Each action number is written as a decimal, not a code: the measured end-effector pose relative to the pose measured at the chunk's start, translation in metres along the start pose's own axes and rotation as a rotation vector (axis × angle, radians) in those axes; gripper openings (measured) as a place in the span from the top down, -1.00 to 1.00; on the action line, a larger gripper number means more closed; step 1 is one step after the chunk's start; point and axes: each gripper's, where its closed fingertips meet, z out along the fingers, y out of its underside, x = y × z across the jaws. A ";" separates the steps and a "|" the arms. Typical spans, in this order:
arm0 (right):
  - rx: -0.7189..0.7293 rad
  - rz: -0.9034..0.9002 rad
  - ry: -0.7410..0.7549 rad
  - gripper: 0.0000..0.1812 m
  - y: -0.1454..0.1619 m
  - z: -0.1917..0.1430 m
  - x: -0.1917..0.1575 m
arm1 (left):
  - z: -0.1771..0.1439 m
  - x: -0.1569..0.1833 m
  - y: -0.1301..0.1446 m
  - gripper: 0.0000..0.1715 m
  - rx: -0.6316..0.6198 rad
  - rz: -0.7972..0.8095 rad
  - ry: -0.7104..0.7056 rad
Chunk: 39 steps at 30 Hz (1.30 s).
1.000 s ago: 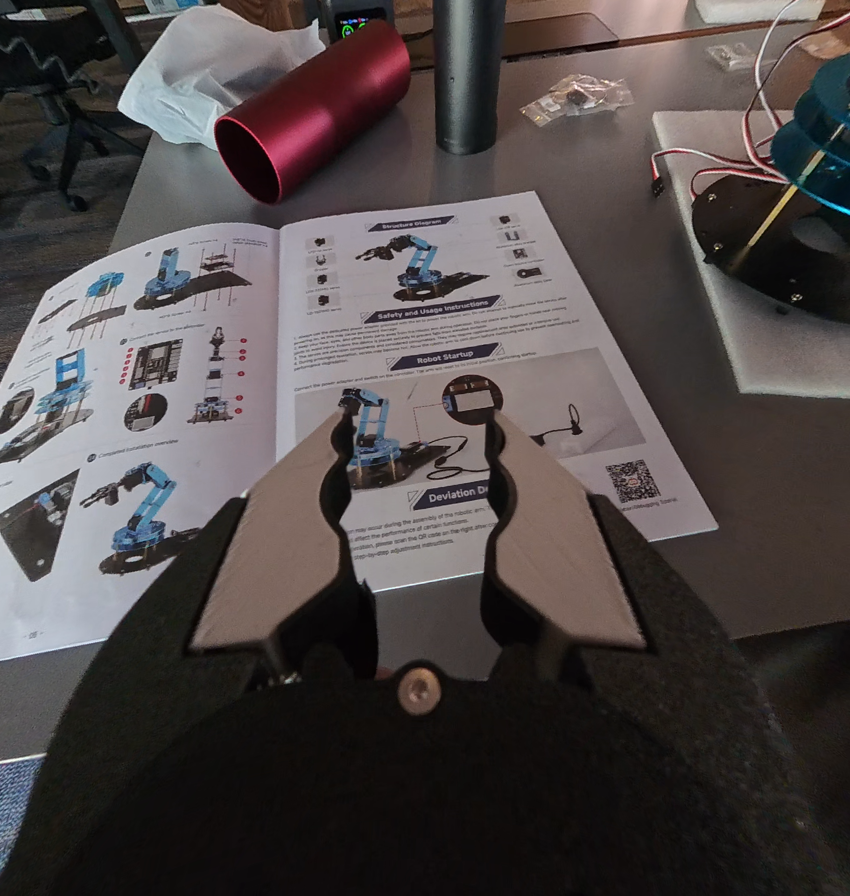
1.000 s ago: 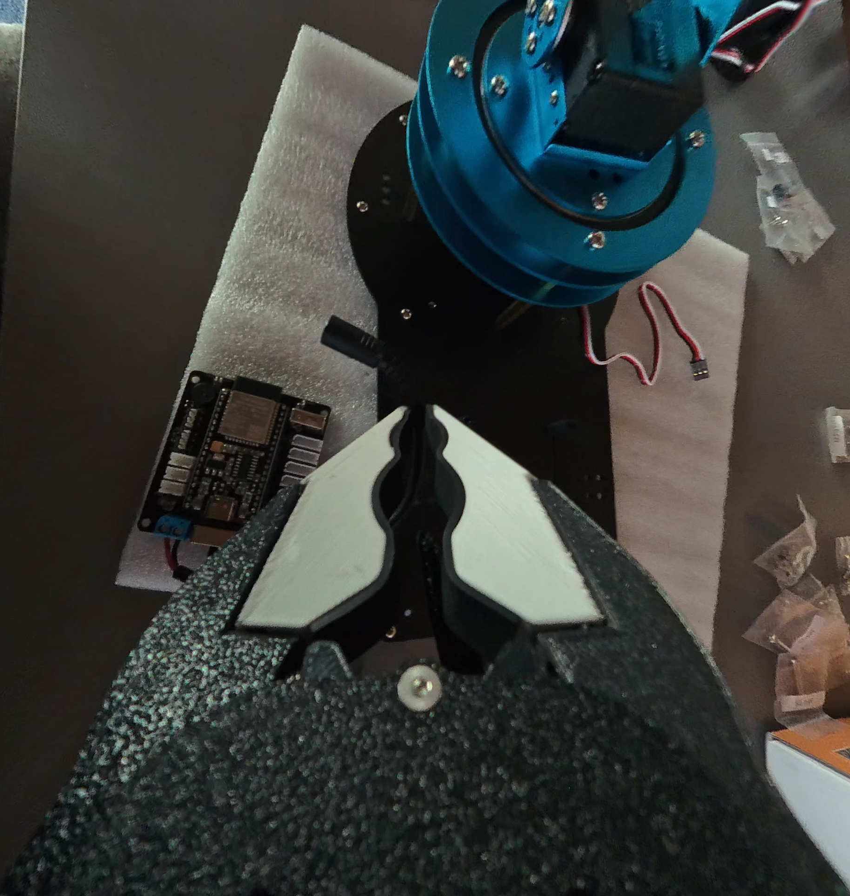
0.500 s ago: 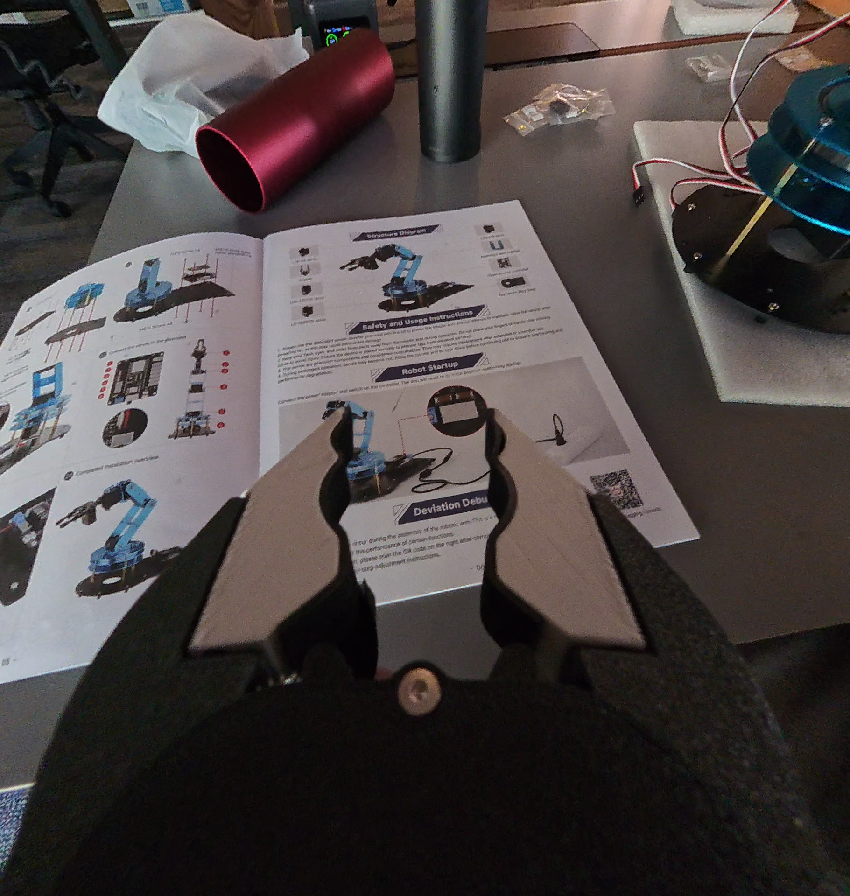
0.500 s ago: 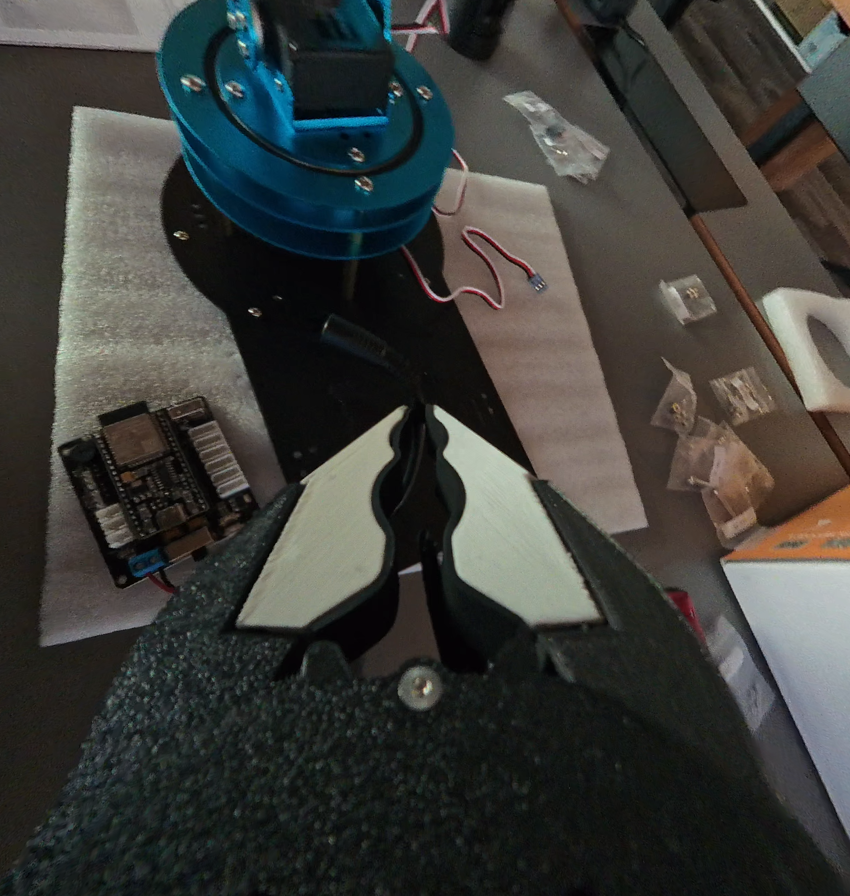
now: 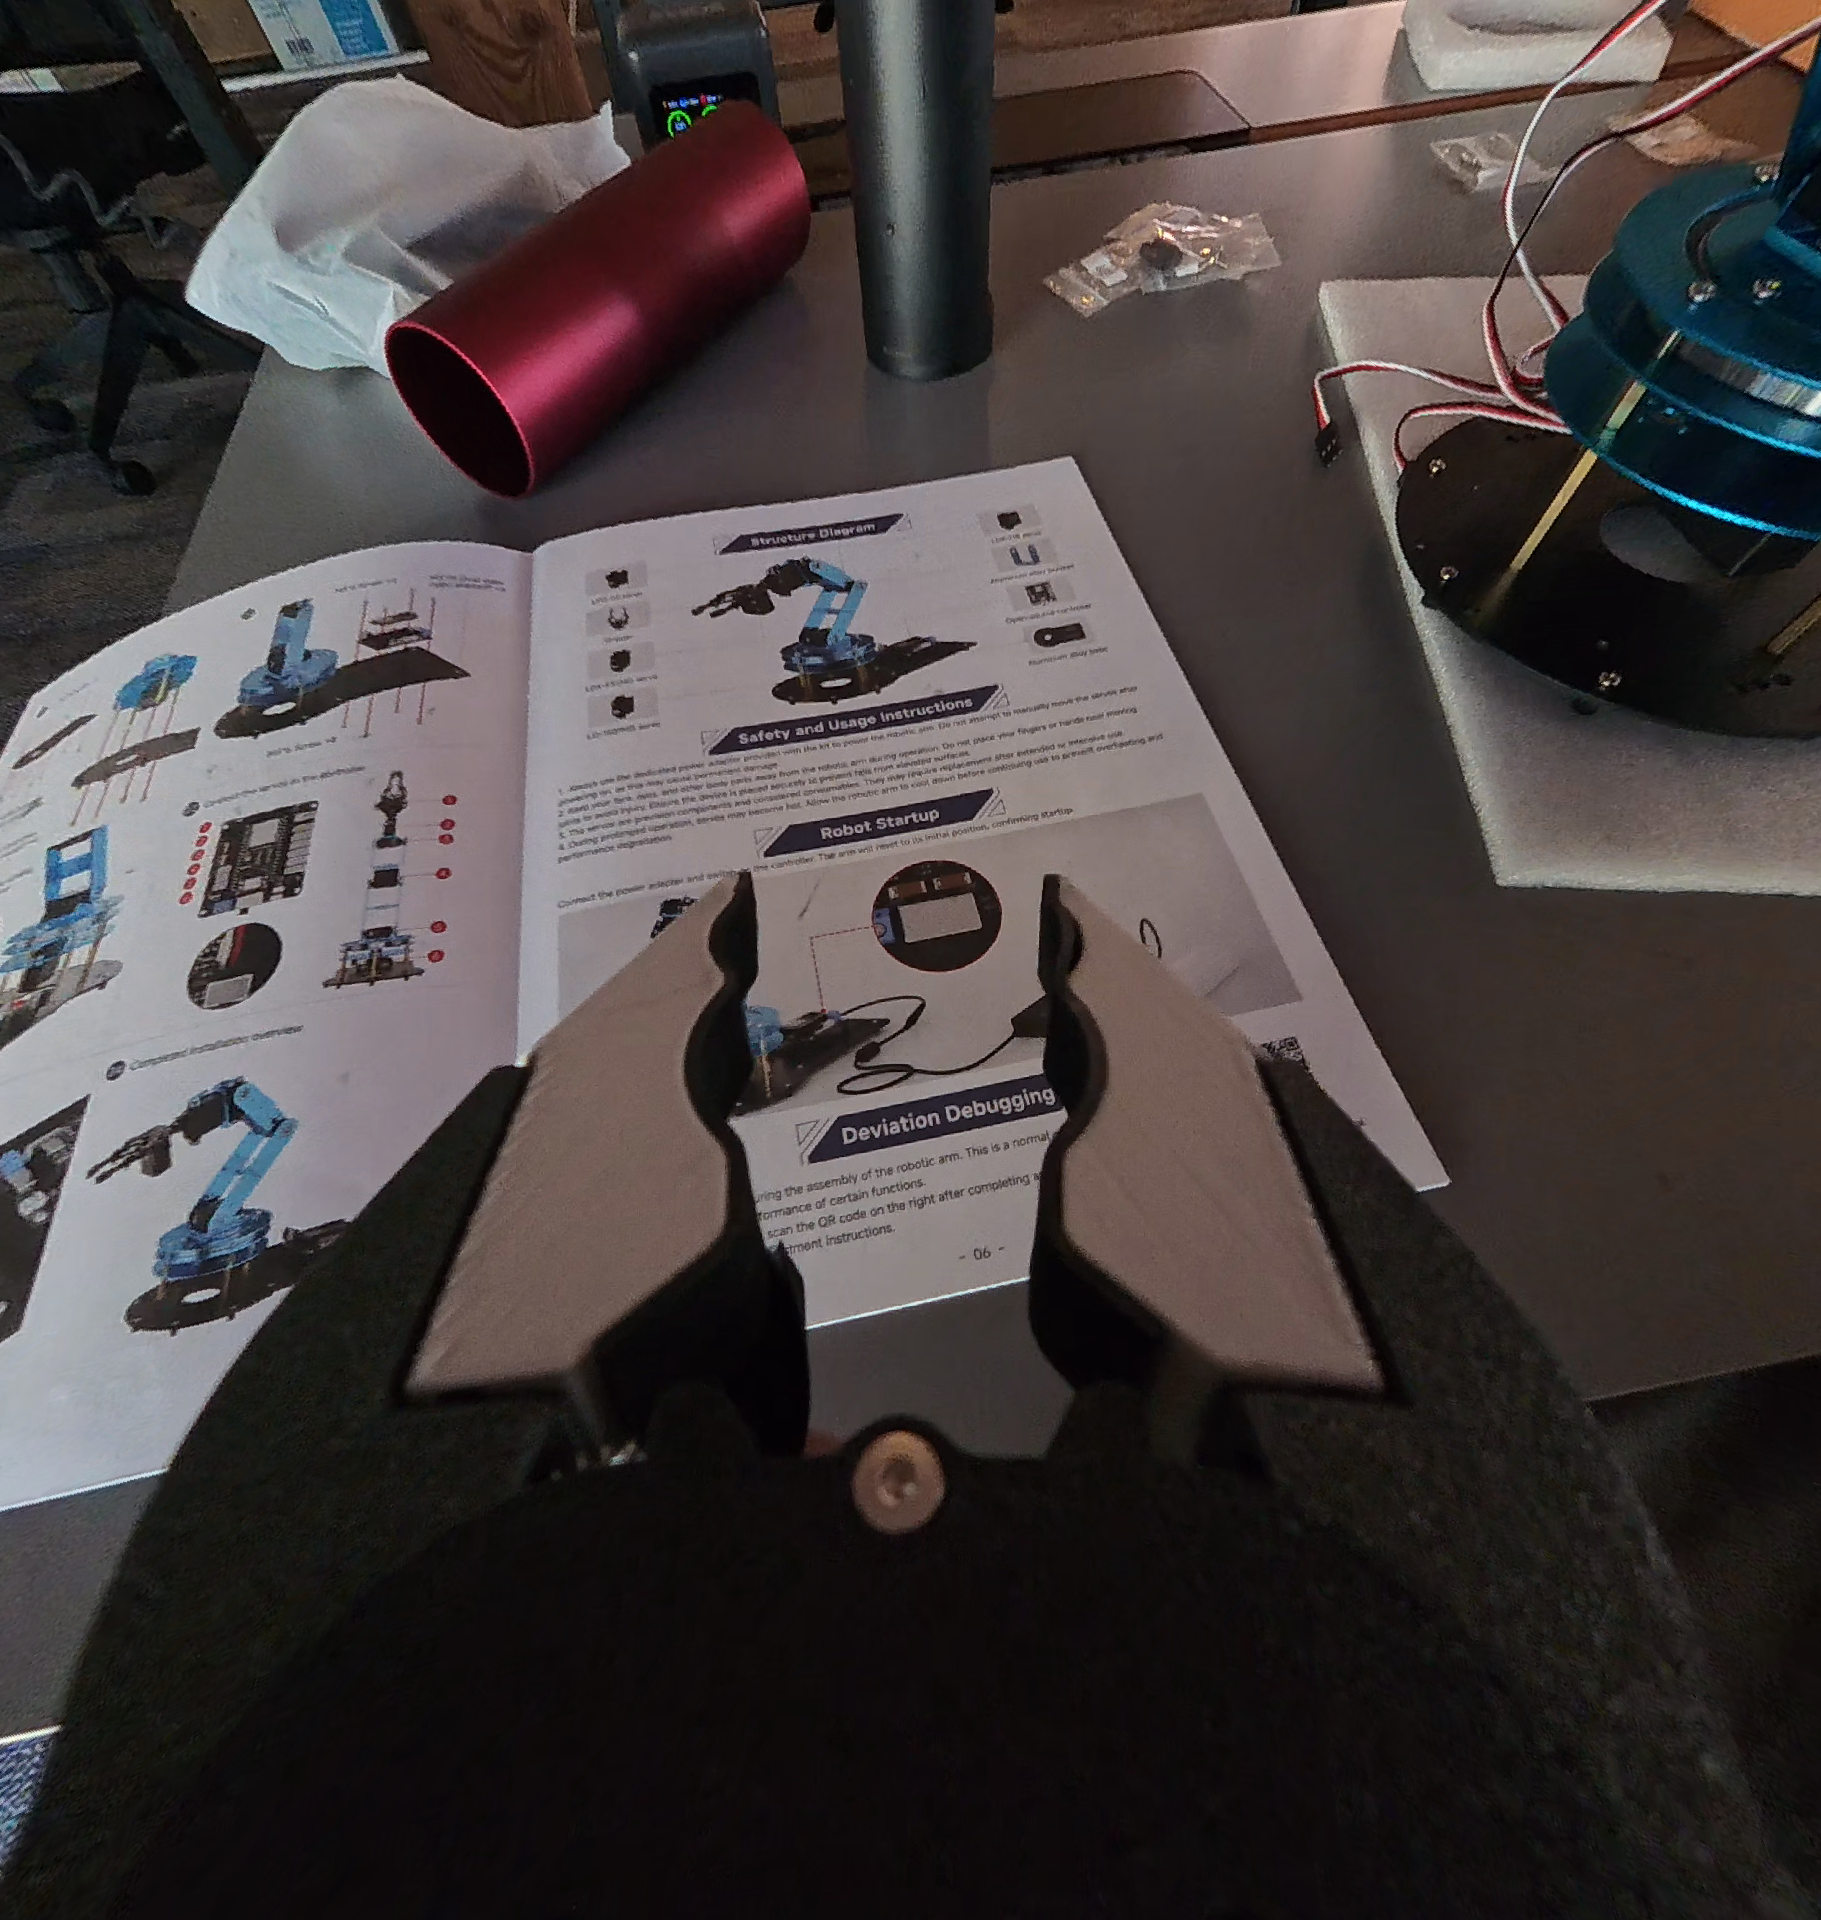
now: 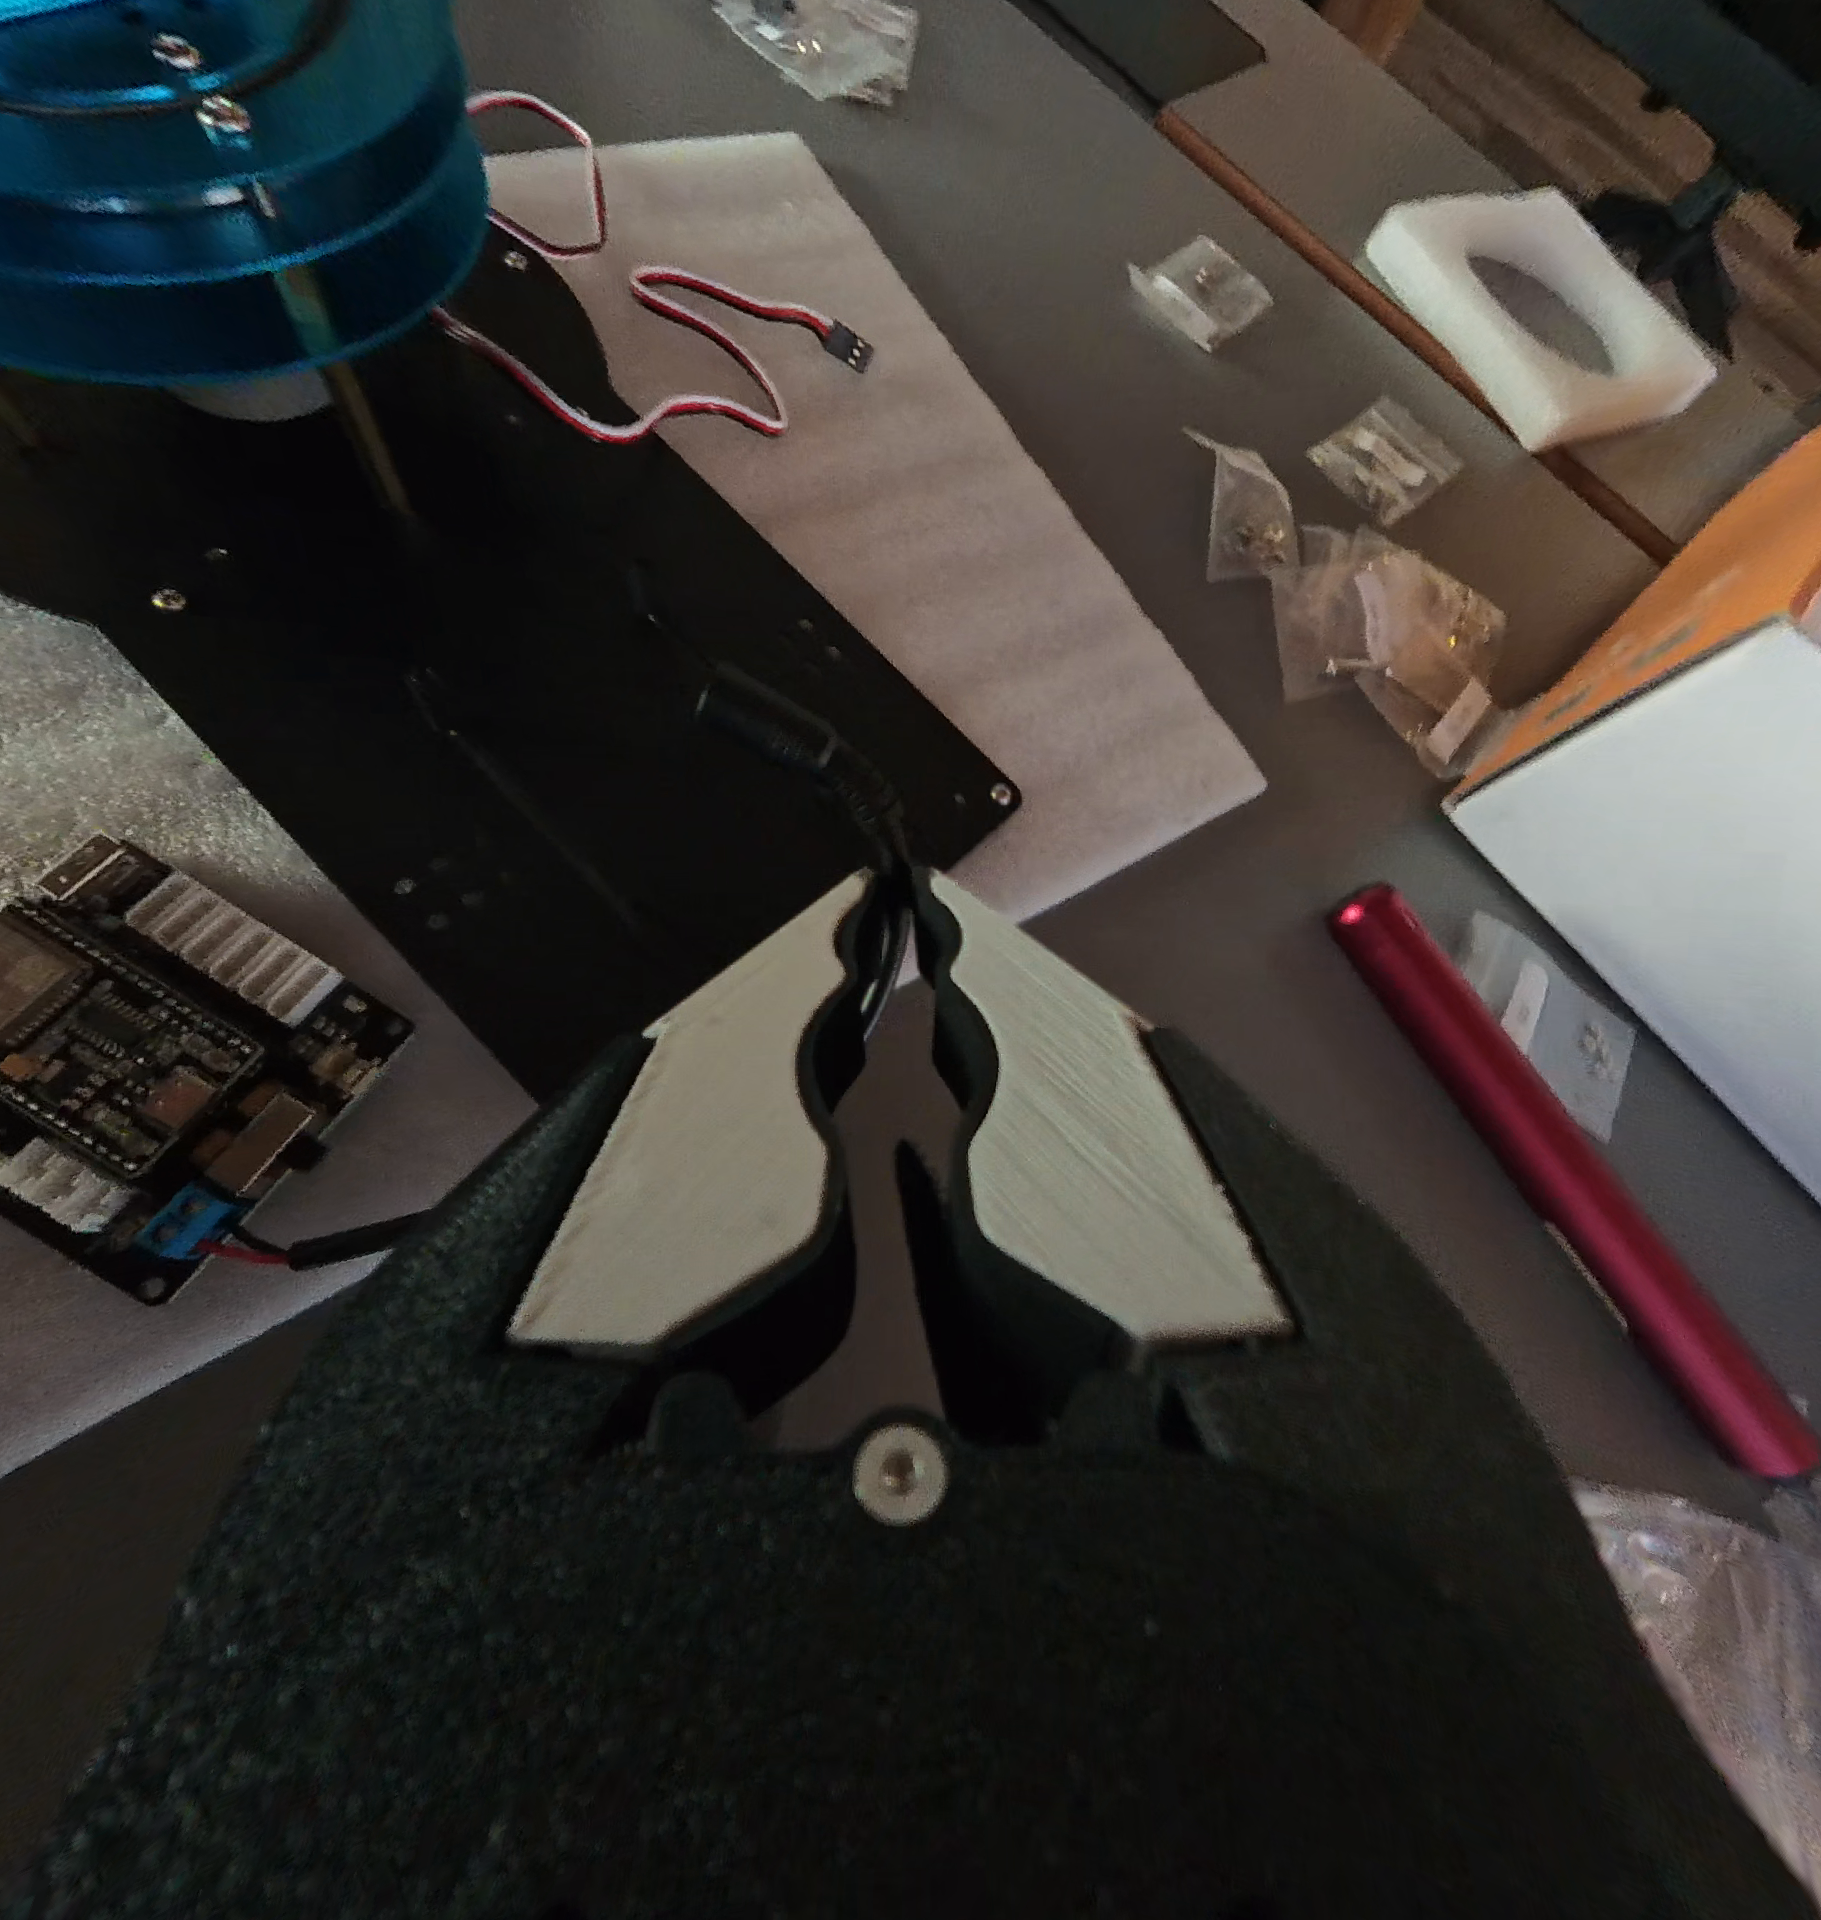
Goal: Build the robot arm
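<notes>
My left gripper [image 5: 895, 894] is open and empty, hovering over the right page of an open instruction booklet [image 5: 677, 831] on the grey table [image 5: 1508, 1143]. My right gripper [image 6: 893, 878] is shut on a black power cable; its barrel plug [image 6: 781, 732] sticks out ahead of the fingertips over the black base plate [image 6: 470, 675]. The blue round turntable assembly [image 6: 189, 208] stands on that plate; it also shows in the left wrist view [image 5: 1716, 395]. A black circuit board [image 6: 127, 1070] with a blue terminal lies on white foam [image 6: 937, 499] to the left.
A red tube [image 5: 594, 301], a grey cylinder [image 5: 921, 187] and white wrapping [image 5: 366, 208] lie behind the booklet. Red-white servo wires [image 6: 698, 343] lie on the foam. Small parts bags [image 6: 1384, 613], a white foam block [image 6: 1540, 312], an orange-white box [image 6: 1695, 831] and a thin red rod [image 6: 1560, 1174] are at the right. The grippers' ends are close to 45 centimetres from one another. Between my right fingertips and the thin red rod [image 6: 1560, 1174] there is roughly 20 centimetres.
My right gripper has swung right and down with the cable, so the turntable has slid to the upper left of its view and the box and red rod came in. The left view shifted only slightly.
</notes>
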 end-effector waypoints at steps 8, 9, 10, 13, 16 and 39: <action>-0.041 0.108 0.069 0.96 0.023 -0.005 0.012 | 0.002 0.009 0.001 0.37 -0.010 0.005 0.015; -0.042 0.122 0.069 0.96 0.025 -0.005 0.012 | 0.003 0.010 0.001 0.37 -0.013 0.011 0.016; -0.044 0.135 0.075 0.96 0.028 -0.005 0.013 | 0.003 0.012 0.001 0.37 -0.017 0.016 0.017; -0.074 0.178 0.084 0.96 0.037 -0.004 0.015 | 0.003 0.019 -0.001 0.37 -0.018 0.026 0.033; -0.126 0.224 0.081 0.96 0.049 -0.003 0.016 | 0.001 0.030 -0.002 0.37 -0.014 0.037 0.059; 0.020 0.100 -0.038 0.74 0.022 -0.040 0.007 | -0.019 0.109 -0.017 0.37 0.034 0.145 0.191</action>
